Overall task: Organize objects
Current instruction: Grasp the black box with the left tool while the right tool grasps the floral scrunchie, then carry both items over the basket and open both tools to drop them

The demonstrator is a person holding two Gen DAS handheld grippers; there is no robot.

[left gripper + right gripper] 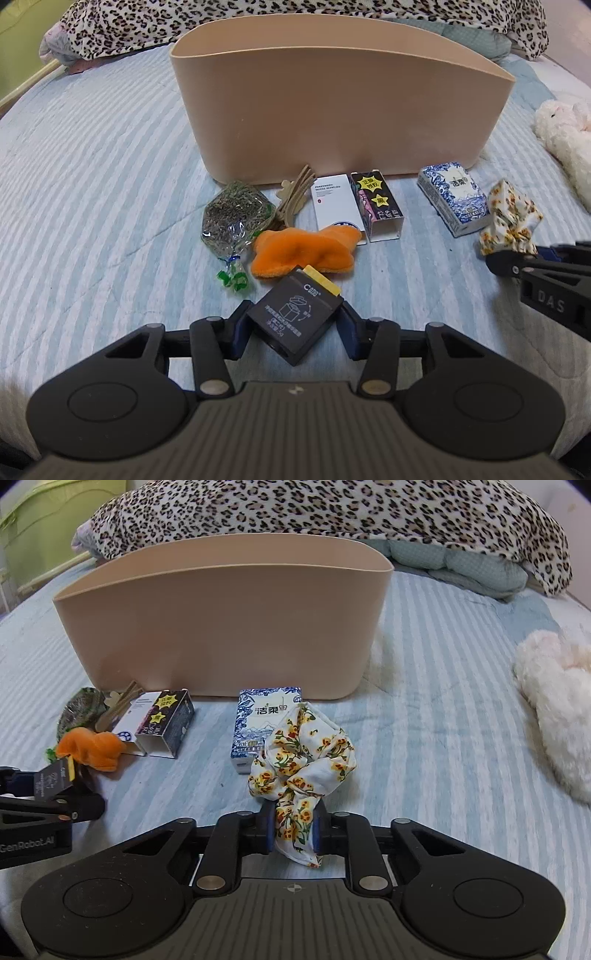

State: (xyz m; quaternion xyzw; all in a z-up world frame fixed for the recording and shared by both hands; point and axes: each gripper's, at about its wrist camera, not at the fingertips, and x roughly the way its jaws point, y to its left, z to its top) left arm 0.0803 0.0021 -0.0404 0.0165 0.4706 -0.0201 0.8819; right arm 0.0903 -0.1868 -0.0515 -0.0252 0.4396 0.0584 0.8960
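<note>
A beige bin (340, 107) stands on the striped bed, also in the right wrist view (221, 624). My left gripper (293, 328) is shut on a small black box (295, 314) with a yellow end. My right gripper (294, 830) is shut on a floral scrunchie (303, 753); the scrunchie also shows in the left wrist view (511, 218). In front of the bin lie a herb sachet (232, 216), wooden keys (291, 194), a white box (334, 201), a black box with stars (376, 205), an orange plush (303, 253) and a blue-white tissue pack (452, 195).
A leopard-print blanket (332, 513) and a teal pillow (461, 565) lie behind the bin. A white plush toy (554, 701) lies at the right. A green container (44, 520) stands off the bed's far left.
</note>
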